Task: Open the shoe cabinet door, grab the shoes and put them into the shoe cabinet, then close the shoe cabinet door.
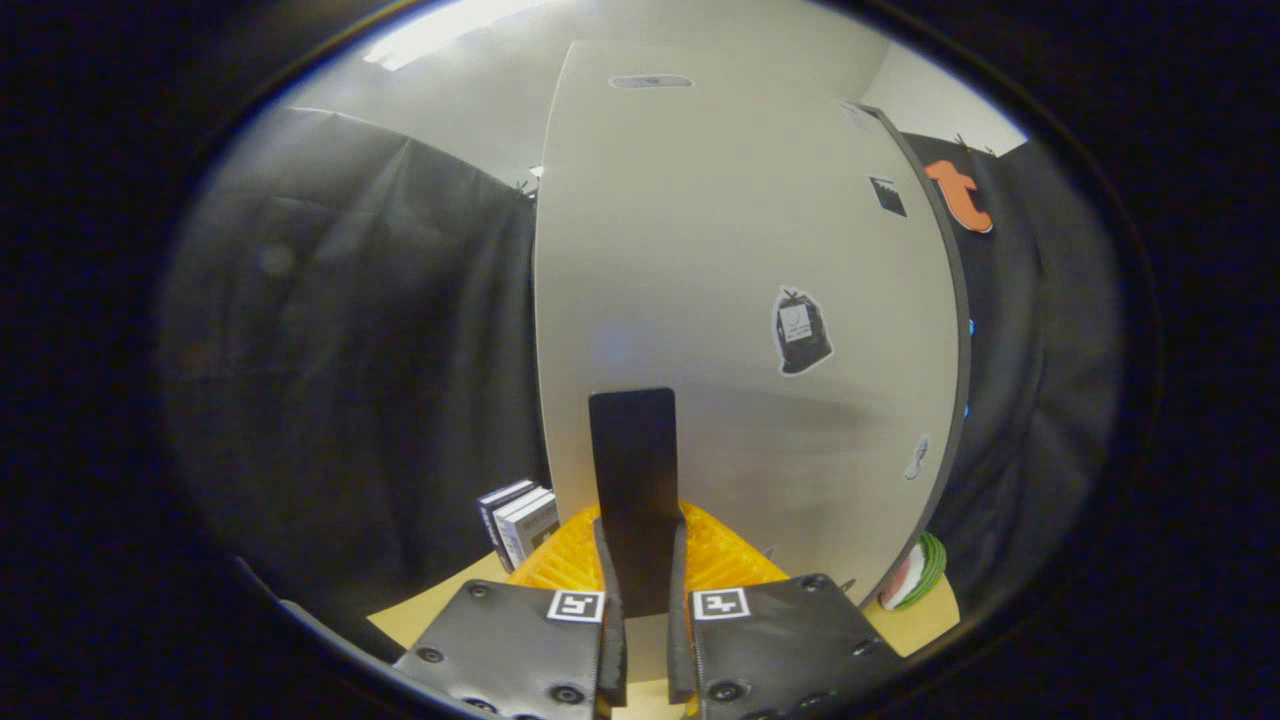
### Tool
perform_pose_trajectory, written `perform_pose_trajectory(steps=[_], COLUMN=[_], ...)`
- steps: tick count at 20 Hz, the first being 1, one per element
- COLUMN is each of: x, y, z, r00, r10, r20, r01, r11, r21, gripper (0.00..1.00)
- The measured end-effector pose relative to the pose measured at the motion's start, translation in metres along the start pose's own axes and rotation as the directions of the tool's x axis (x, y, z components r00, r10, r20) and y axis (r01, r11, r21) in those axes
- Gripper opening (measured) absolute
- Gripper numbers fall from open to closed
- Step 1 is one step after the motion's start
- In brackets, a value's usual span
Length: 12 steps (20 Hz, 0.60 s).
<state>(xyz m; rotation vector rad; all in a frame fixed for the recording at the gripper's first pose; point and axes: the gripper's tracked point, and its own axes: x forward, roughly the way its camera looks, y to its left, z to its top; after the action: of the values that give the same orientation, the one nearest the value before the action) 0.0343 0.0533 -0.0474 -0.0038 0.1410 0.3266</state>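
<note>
The white shoe cabinet door (700, 280) rises right in front of me, with a few small stickers on its face. A flat black handle (633, 450) stands upright low on the door. My gripper (641, 527) is shut on this handle, one finger pressing on each side of it. A dark edge runs down the door's right side (955, 330); whether the door stands ajar I cannot tell.
A short row of upright books (520, 522) stands left of the handle, against the black cloth wall. A round green and red striped object (915, 575) lies at the door's lower right. A tan surface (440, 610) lies below the fingers.
</note>
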Motion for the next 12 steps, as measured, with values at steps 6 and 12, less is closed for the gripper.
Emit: perform_pose_trajectory(steps=[6, 12], x=[-0.028, -0.047], y=[-0.013, -0.029], z=[0.001, 0.003], r00=[1.0, 0.999], r10=[-0.002, -0.039], r20=[-0.011, -0.004], r01=[0.002, 0.039], r11=[1.0, 0.999], r21=[0.019, 0.035], gripper=[0.18, 0.17])
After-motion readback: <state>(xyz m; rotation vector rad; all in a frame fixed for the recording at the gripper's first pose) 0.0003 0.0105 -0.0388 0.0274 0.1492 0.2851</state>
